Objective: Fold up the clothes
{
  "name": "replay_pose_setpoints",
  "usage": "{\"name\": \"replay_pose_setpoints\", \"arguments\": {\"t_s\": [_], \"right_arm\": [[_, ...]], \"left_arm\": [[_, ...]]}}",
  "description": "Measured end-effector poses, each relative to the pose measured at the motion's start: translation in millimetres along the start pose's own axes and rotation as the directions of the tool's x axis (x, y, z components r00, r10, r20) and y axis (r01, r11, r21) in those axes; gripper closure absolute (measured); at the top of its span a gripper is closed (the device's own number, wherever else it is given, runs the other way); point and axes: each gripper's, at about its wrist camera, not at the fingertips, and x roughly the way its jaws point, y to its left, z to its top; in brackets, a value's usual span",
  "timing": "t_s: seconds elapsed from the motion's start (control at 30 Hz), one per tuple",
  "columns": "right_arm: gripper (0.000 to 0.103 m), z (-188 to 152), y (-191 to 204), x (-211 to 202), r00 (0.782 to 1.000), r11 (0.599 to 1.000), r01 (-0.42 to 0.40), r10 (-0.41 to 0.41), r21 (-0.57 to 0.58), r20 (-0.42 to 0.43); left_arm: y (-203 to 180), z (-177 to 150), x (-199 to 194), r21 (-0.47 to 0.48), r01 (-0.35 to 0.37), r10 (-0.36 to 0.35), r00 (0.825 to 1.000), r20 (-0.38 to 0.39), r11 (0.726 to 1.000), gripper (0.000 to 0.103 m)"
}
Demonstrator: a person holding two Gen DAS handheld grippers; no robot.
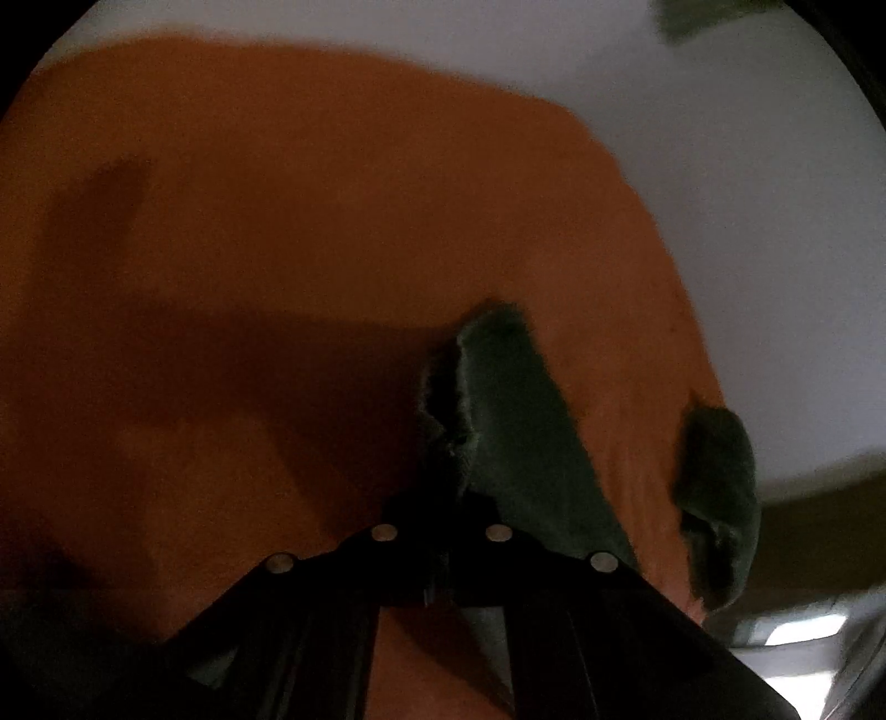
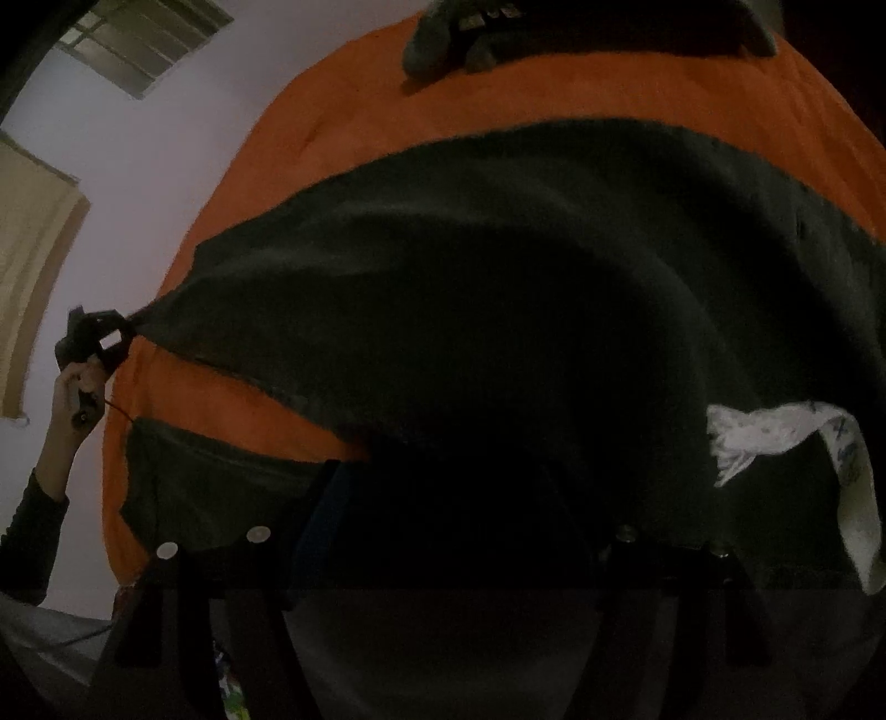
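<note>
So there's a big dark green garment (image 2: pixel 498 288) spread over an orange bedsheet (image 2: pixel 609 94), fuzzy like fleece. The left gripper (image 1: pixel 443 498) has its jaws pressed together on a bunched corner of that fabric, which sticks up past the tips in the left wrist view. In the right wrist view you can see the same gripper off at the left edge, with the garment's corner pulled to a point at it, a hand (image 2: pixel 75 387) on the handle and a dark sleeve (image 2: pixel 30 537) below.

The right gripper (image 2: pixel 443 554) sits low over the near edge of the garment, jaws spread wide. It's too dark down there to tell whether the fabric is actually between them or touching the pads.

A white printed label (image 2: pixel 775 432) is flipped out on the right side of the garment. Another dark green bit (image 1: pixel 717 498) lies at the sheet's edge in the left view. At the far end of the bed there's a greyish bundle (image 2: pixel 437 39), too blurry to name. Pale wall (image 2: pixel 138 166) and a window (image 2: pixel 138 39) on the left.
</note>
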Motion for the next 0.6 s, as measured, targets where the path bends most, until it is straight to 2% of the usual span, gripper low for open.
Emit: {"name": "replay_pose_setpoints", "arguments": {"t_s": [0.07,0.13,0.2,0.27,0.33,0.37,0.47,0.53,0.6], "right_arm": [[0.033,2.9,-1.0,-1.8,1.0,1.0,0.008,-0.008,-0.008,0.015],[0.033,5.7,-10.5,-5.5,1.0,1.0,0.022,-0.023,0.012,0.019],[0.033,5.7,-18.8,-10.6,0.999,0.999,0.026,-0.027,0.045,0.028],[0.033,5.5,-27.0,-15.8,0.999,0.997,0.028,-0.031,0.078,0.037],[0.033,3.1,-30.3,-21.4,0.998,0.996,0.05,-0.053,0.075,0.043],[0.033,1.8,-31.7,-24.2,0.997,0.996,0.062,-0.066,0.071,0.045],[0.033,0.1,-30.7,-26.4,0.988,0.988,0.15,-0.151,0.024,0.042],[0.033,-1.3,-24.9,-26.6,0.972,0.972,0.232,-0.229,-0.046,0.048],[0.033,-2.9,-12.0,-28.0,0.951,0.935,0.311,-0.306,-0.172,0.056]], "left_arm": [[-8.2,15.9,17.8,0.049,-0.043,0.043,0.999,0.008,0.998,0.1],[-0.5,29.3,51.9,-0.017,-0.101,0.1,0.993,-0.055,0.995,0.099],[19.2,30.0,82.0,-0.093,-0.134,0.122,0.985,-0.121,0.987,0.099],[22.3,25.8,88.4,-0.095,-0.124,0.112,0.987,-0.119,0.988,0.099],[16.8,30.4,91.6,-0.052,-0.113,0.106,0.988,-0.114,0.992,0.095],[14.5,35.1,94.3,-0.039,-0.114,0.107,0.985,-0.137,0.993,0.095],[9.7,51.5,95.0,-0.059,-0.113,0.098,0.973,-0.211,0.992,0.09],[0.8,64.9,79.6,-0.06,-0.147,0.133,0.972,-0.192,0.987,0.089],[-8.9,76.7,63.2,-0.049,-0.173,0.163,0.974,-0.156,0.984,0.088]]}}
